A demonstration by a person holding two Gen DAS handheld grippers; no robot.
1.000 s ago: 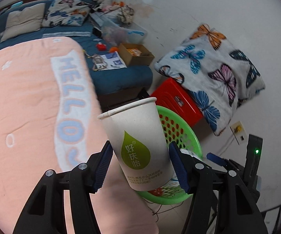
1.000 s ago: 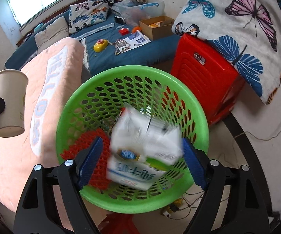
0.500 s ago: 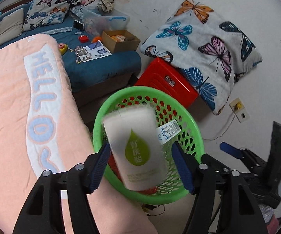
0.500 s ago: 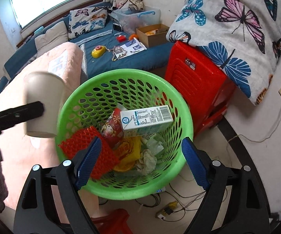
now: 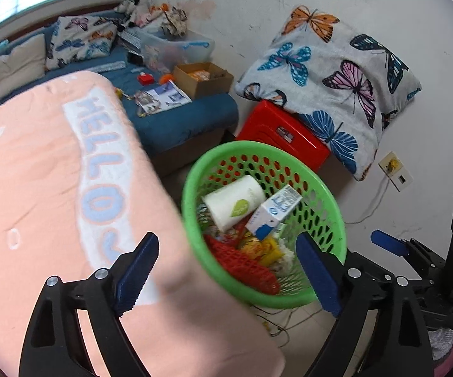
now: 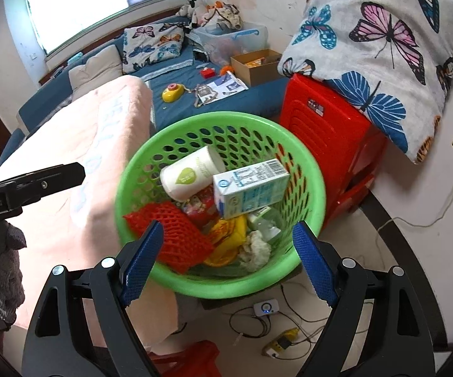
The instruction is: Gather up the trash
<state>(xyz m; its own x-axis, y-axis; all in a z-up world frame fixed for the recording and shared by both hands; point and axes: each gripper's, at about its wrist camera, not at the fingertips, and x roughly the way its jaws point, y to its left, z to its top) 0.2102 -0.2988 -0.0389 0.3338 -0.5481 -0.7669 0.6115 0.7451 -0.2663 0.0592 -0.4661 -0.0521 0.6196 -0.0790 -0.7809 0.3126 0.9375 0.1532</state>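
Note:
A green perforated basket (image 6: 138, 169) stands on the floor beside the bed; it also shows in the left wrist view (image 5: 188, 188). Inside lie a white paper cup with a green leaf logo (image 6: 188, 174) (image 5: 232, 202), a white and blue milk carton (image 6: 251, 185) (image 5: 272, 212), a red foam net (image 6: 170, 235) (image 5: 242, 264) and yellow wrappers (image 6: 229, 238). My left gripper (image 5: 226, 273) is open and empty above the basket's near left rim. My right gripper (image 6: 228, 264) is open and empty over the basket's near rim.
A pink "HELLO" blanket (image 5: 53, 188) covers the bed to the left. A red plastic stool (image 6: 327, 132) with a butterfly pillow (image 6: 380, 50) stands right of the basket. Cables and a power strip (image 6: 280, 342) lie on the floor. A cardboard box (image 5: 203, 78) sits on the blue mattress.
My left gripper opened and let go of the paper cup, which now lies in the basket. The milk carton dropped from my right gripper and settled beside it.

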